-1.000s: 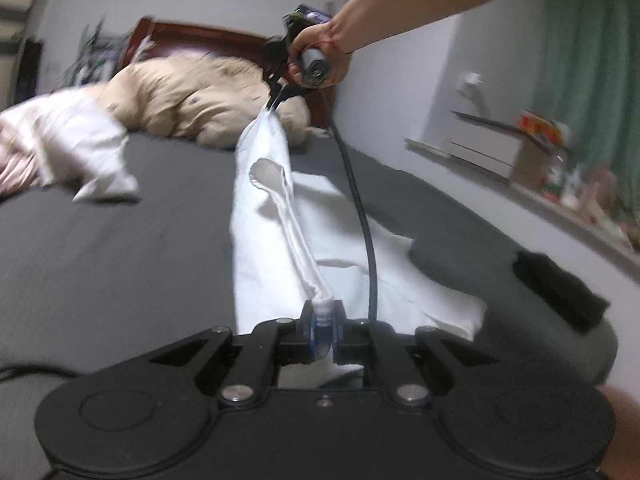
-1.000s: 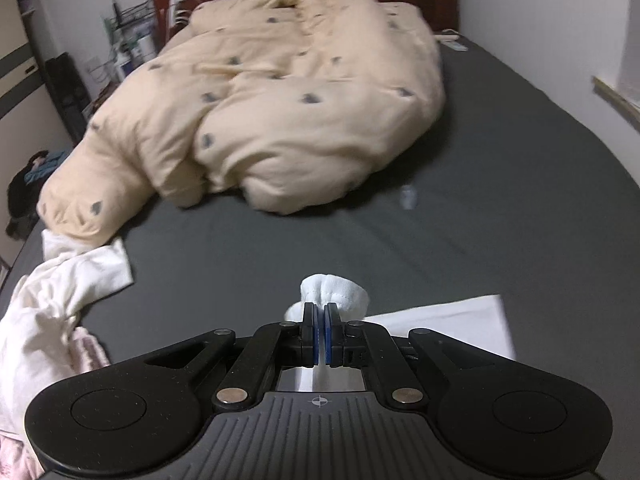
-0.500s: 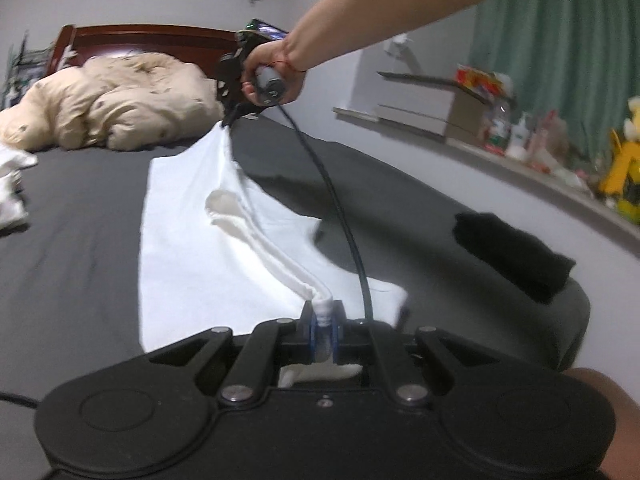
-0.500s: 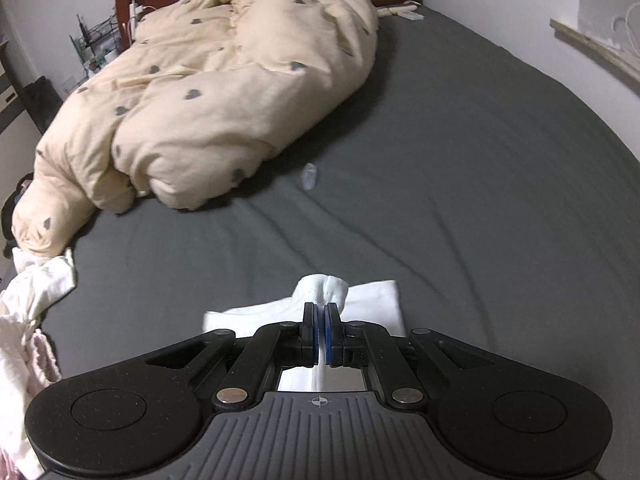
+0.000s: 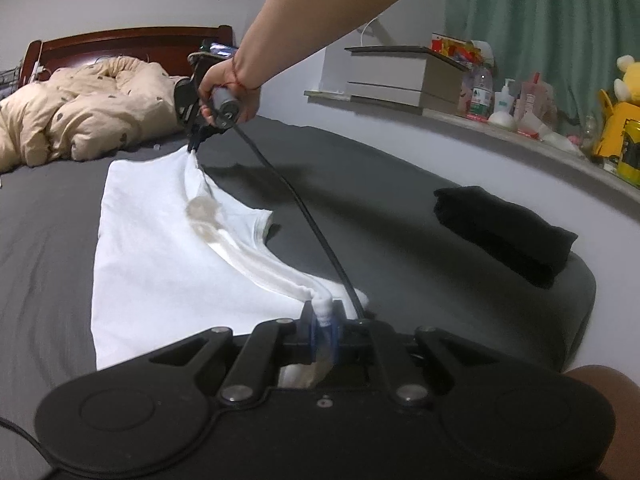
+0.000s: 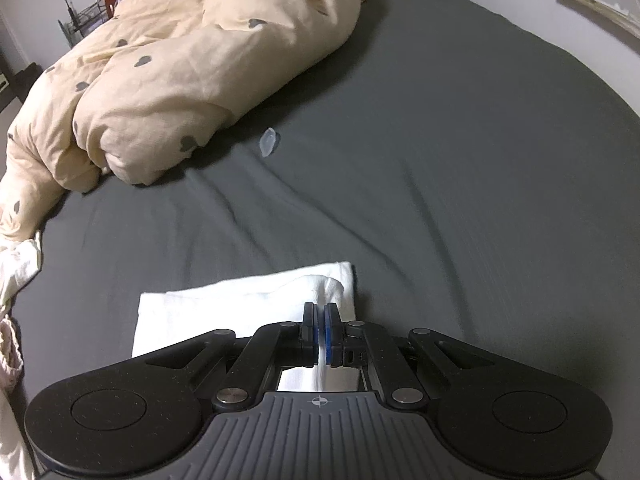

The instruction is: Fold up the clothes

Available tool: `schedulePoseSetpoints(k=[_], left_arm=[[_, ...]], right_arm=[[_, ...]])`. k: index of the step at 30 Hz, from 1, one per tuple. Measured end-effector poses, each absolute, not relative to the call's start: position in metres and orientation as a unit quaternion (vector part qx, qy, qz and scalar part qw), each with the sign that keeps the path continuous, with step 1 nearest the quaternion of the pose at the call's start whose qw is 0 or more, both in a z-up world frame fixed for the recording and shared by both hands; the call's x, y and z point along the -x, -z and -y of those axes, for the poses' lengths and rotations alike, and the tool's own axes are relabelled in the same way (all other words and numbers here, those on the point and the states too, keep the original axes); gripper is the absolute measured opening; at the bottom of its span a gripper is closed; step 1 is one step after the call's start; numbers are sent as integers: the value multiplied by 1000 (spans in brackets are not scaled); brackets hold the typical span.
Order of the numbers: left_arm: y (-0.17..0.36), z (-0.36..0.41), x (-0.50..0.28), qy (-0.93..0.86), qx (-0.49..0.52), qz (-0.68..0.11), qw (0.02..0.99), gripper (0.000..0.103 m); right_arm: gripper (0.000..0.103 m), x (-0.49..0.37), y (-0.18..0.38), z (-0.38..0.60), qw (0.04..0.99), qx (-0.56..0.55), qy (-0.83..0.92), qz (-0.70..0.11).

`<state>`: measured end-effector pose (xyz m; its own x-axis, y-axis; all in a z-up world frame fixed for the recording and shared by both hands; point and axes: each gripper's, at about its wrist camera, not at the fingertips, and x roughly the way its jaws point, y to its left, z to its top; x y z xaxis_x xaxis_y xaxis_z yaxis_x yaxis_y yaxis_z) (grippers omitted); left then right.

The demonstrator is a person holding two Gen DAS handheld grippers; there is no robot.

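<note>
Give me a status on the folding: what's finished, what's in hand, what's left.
Done: one black garment lies folded near the bed's edge. In hand: the white T-shirt is laid on the grey sheet, with the left gripper and the right gripper each shut on a bunched bit of one edge. Left: the shirt is not folded yet, and pale clothes wait in a heap at the side.
</note>
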<state>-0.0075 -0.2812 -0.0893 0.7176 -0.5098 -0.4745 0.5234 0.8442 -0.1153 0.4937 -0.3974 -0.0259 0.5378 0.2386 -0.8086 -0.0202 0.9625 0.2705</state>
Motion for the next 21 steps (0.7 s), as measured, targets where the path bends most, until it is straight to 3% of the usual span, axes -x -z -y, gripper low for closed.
schedulePoseSetpoints(k=[12,18,21], left_arm=[[91,294,0,282,-22,-244,928,7],[91,294,-2,273,-22,-233,933,7],[98,300,-5,276,-24,-249,928,7]], right_arm=[[2,-509,41,390,871,-115,-65,-472],[2,-496,18,404,893,-161,-125,-401],[2,-498,34,409,884,-149,-87,-434]])
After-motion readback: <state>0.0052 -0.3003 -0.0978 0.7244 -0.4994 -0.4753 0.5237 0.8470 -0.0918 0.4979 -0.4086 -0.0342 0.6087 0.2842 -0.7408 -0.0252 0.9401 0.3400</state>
